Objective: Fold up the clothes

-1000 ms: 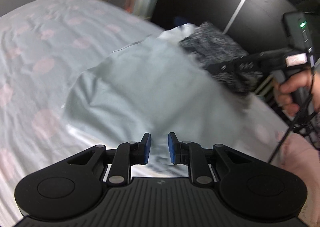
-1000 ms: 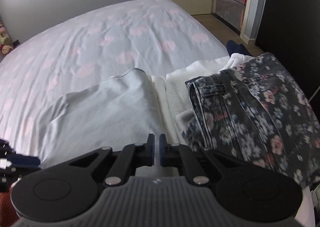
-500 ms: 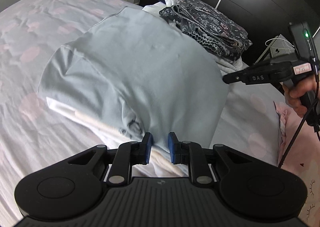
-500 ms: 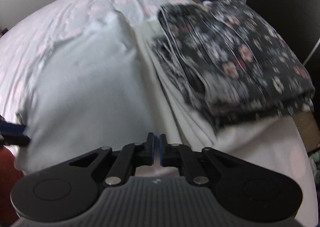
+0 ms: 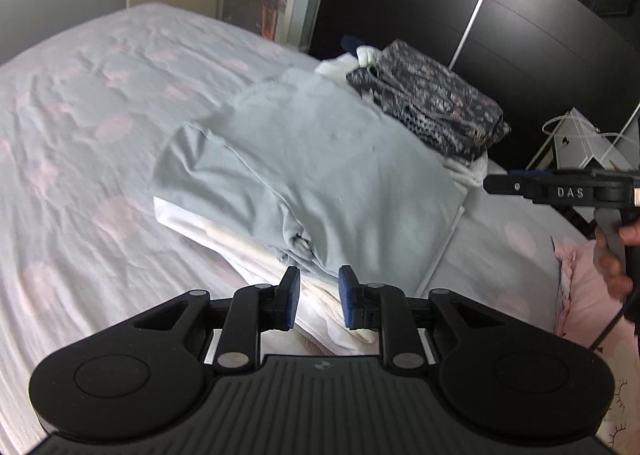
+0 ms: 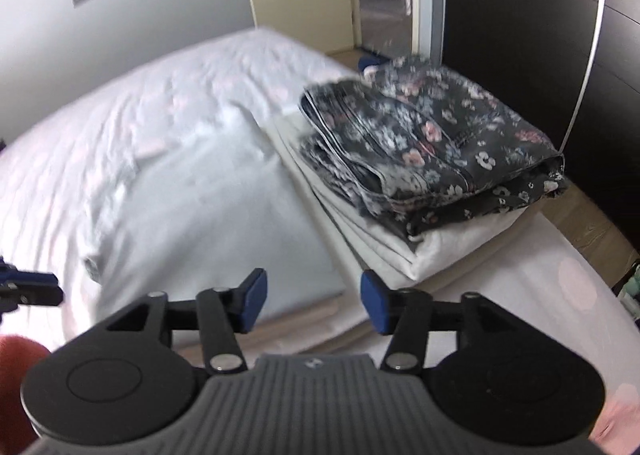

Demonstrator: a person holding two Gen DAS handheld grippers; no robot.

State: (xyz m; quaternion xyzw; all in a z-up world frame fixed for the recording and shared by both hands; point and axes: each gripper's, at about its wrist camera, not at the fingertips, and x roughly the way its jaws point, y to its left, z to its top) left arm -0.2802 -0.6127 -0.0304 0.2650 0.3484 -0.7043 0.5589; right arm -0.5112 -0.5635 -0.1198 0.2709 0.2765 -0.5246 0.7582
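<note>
We see the left gripper (image 5: 319, 297) with its jaws a little apart and nothing between them; they have just been opening slightly. Just ahead of its fingertips lies the folded pale grey garment (image 5: 320, 171) on a stack of white folded cloth (image 5: 224, 231) on the bed (image 5: 80, 135). Our right gripper (image 6: 311, 301) stands wide apart and empty, its jaws having just been opening; the grey garment lies ahead and to its left, the dark floral folded garment (image 6: 432, 151) ahead and to its right, resting on white folded sheets (image 6: 440, 247).
</note>
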